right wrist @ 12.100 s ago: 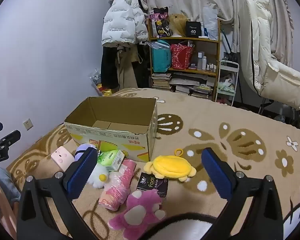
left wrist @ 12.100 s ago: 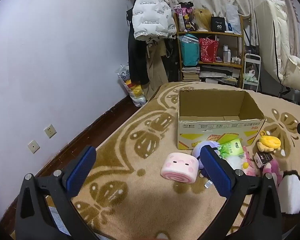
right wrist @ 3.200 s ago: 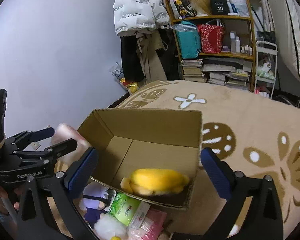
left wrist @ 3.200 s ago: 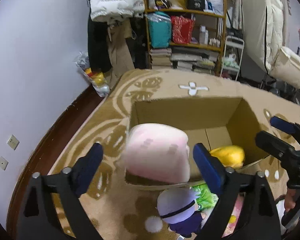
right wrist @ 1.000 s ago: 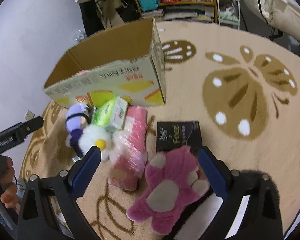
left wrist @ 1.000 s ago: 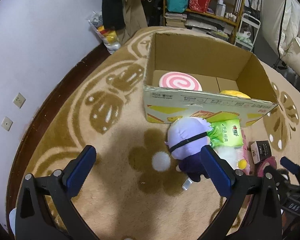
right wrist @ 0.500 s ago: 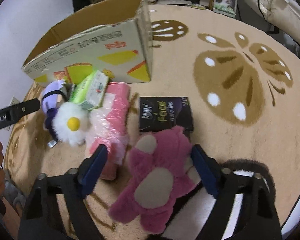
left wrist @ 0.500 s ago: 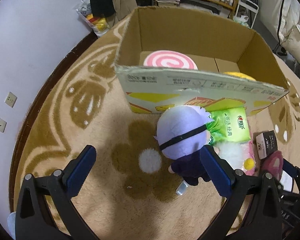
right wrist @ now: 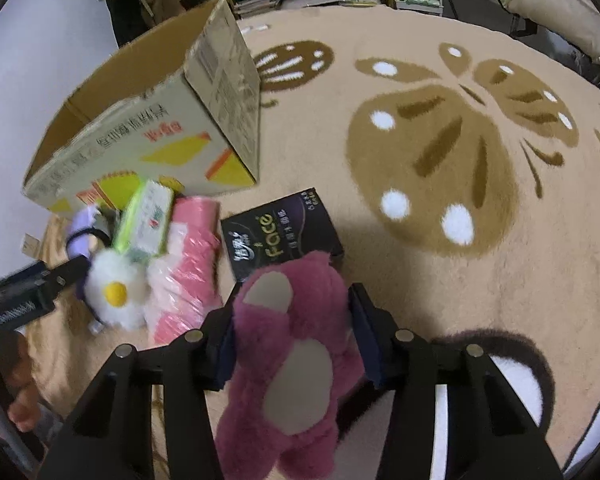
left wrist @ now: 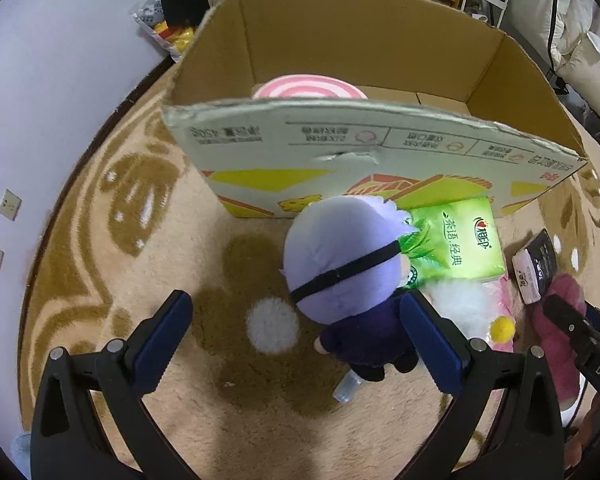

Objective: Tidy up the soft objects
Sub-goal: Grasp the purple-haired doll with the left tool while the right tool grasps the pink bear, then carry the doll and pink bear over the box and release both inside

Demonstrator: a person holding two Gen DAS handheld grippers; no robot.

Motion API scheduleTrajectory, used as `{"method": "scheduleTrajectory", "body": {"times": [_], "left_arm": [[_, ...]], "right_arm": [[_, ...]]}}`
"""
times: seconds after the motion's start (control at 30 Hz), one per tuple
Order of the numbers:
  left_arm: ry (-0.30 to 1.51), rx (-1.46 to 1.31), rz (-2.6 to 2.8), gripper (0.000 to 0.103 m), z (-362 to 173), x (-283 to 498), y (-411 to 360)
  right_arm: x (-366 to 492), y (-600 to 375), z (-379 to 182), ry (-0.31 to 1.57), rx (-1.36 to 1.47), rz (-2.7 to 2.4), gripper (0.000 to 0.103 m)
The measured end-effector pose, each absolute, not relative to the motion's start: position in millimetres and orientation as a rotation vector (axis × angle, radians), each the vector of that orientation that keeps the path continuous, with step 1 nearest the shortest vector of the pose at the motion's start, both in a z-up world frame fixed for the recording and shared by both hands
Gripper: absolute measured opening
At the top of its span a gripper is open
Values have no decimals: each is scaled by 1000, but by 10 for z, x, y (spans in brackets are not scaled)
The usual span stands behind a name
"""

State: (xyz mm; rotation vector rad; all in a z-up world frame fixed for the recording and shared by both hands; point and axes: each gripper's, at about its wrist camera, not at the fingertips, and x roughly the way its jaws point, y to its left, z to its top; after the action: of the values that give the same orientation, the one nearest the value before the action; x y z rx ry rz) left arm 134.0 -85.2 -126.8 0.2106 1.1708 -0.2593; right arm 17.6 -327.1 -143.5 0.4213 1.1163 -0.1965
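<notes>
I am closing my right gripper [right wrist: 290, 342] on the pink plush bear [right wrist: 290, 364]: its jaws have just been coming together and the dark pads are now pressing into the fur on both flanks. The bear is a deep magenta, shaggy and soft, with a beige oval belly patch and a smaller beige patch near its top. Its long axis is running roughly up and down the right wrist view, leaning a little leftward toward the bottom, belly facing the camera. It is lying on the tufted beige rug [right wrist: 480, 280], its upper end overlapping a flat black box [right wrist: 278, 230] with glossy lettering. Just to the left, a crinkly pink plastic pack [right wrist: 188, 276], a fluffy white flower with a yellow centre [right wrist: 114, 292] and a green tissue pack [left wrist: 454, 242] are bunched against the printed front of the open cardboard box [left wrist: 380, 156]. My left gripper [left wrist: 296, 344] is hanging with its blue ribbed pads wide apart, gripping nothing, above the purple-haired doll [left wrist: 344, 264], whose smooth rounded head is crossed by a thin black band, its dark body pointing toward the camera. Inside the carton, a pink-and-white spiral cushion [left wrist: 310, 88] is showing behind the front wall.
</notes>
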Motion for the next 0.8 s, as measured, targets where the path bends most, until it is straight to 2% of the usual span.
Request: {"method": "scheduleTrajectory", "body": {"times": [0.27,0.43,0.5,0.53,0.8], "left_arm": [[1250,68,-282,96,-1396,1444,-782],[1266,5,-337,77,-1402,1440,-798],[1270,-21,-356,61,-1406,1432,-805],[1274,-39,-367,58,-1404,1428,-809],[1230,-52,-335,48,-1275,1349,-775]], "right_arm": [[193,-3196,-1310,1073,409,-164,52],[197,-3169,-1194,1034,404,-148,52],[214,-3162,-1157,1017,396,-143,52],[219,-3159,-1137,1010,393,-139,52],[239,-3155,-949,918,389,-98,52]]}}
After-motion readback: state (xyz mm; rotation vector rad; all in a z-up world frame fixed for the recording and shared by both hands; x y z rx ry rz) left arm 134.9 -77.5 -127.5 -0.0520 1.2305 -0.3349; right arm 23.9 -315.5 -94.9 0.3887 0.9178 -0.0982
